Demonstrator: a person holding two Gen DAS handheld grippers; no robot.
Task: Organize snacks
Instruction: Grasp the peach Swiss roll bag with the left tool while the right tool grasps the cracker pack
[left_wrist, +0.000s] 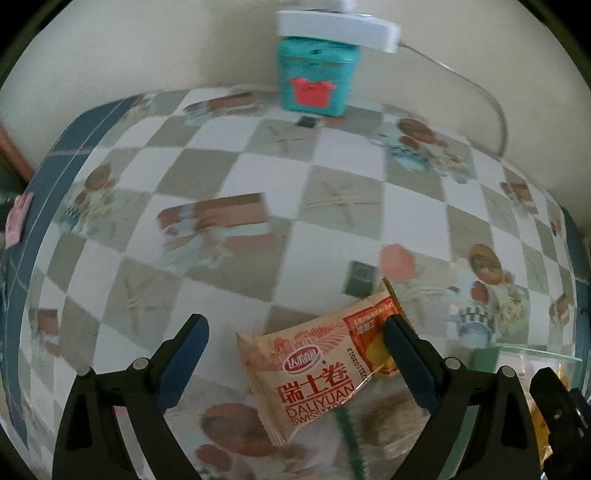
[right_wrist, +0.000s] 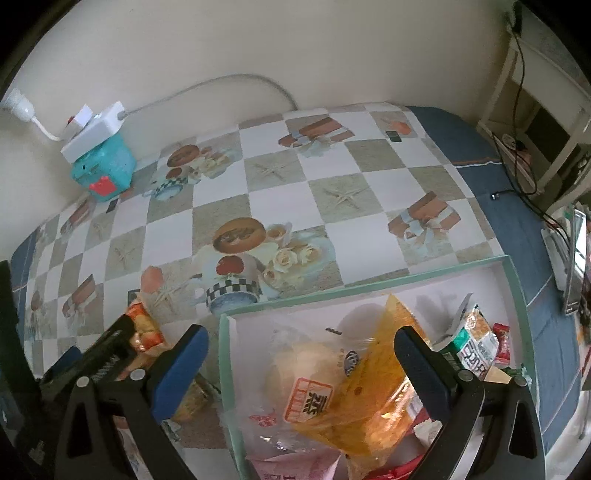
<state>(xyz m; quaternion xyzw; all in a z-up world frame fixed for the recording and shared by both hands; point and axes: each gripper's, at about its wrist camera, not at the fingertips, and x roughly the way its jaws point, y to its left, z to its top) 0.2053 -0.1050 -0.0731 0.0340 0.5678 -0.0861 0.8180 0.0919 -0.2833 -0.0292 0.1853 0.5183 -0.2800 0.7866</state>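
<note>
most of the snacks already sit in the box: a clear bun bag, an orange wrapper, a green packet, a small red one and a pink pack at the near edge. one swiss roll lies on the table, just left of the box, so the job looks nearly done with this piece left to move. the left gripper is spread wide around it, one finger at the roll's right end, the other well apart; nothing is pinched yet. the right gripper hangs open over the box, straddling its left wall and holding nothing. a teal tin under a power strip stands at the far wall, apart from the sorting.
</note>
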